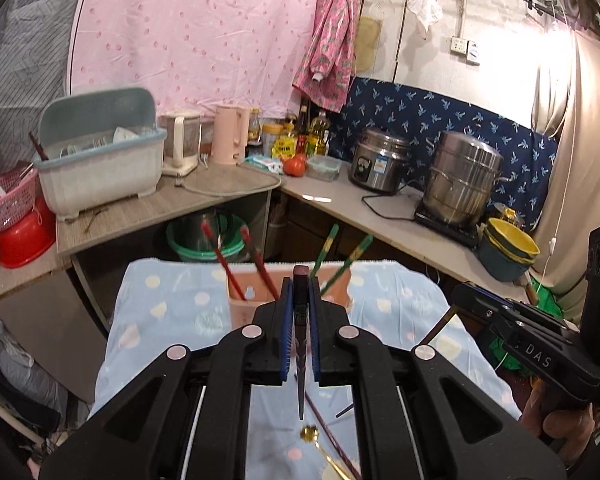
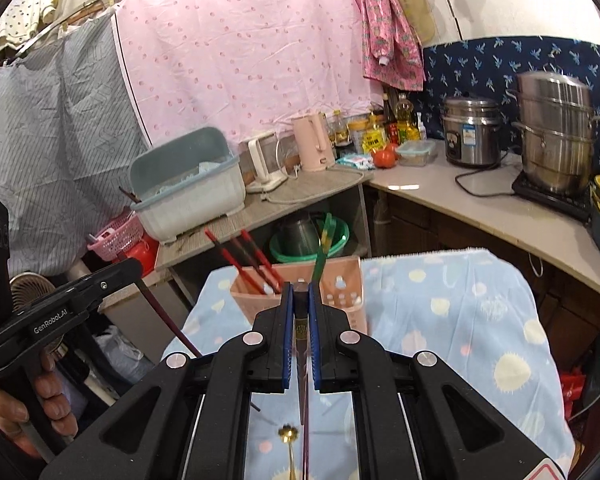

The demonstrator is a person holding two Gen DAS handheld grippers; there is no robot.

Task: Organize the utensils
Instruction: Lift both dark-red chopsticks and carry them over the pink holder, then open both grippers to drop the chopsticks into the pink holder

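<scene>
My left gripper [image 1: 301, 282] is shut on a dark chopstick [image 1: 301, 380] that hangs point down above the blue cloth-covered table [image 1: 160, 312]. Just beyond it stands the pink utensil holder [image 1: 240, 308] with red chopsticks [image 1: 224, 260] and green chopsticks [image 1: 326, 254] leaning in it. My right gripper [image 2: 300, 290] is shut on a second dark chopstick [image 2: 301, 332], in front of the same holder [image 2: 340, 296]. Each view shows the other gripper at its side, gripping its stick. A gold spoon [image 1: 312, 434] and a loose dark chopstick [image 1: 328, 428] lie on the cloth below.
An L-shaped counter [image 1: 340, 196] behind the table carries a lidded dish rack [image 1: 100, 160], a pink kettle [image 1: 228, 136], bottles, a rice cooker [image 1: 380, 160] and a steel steamer pot [image 1: 460, 180]. Green basins [image 1: 204, 240] sit under the counter. A pink basket [image 1: 8, 200] stands at the left.
</scene>
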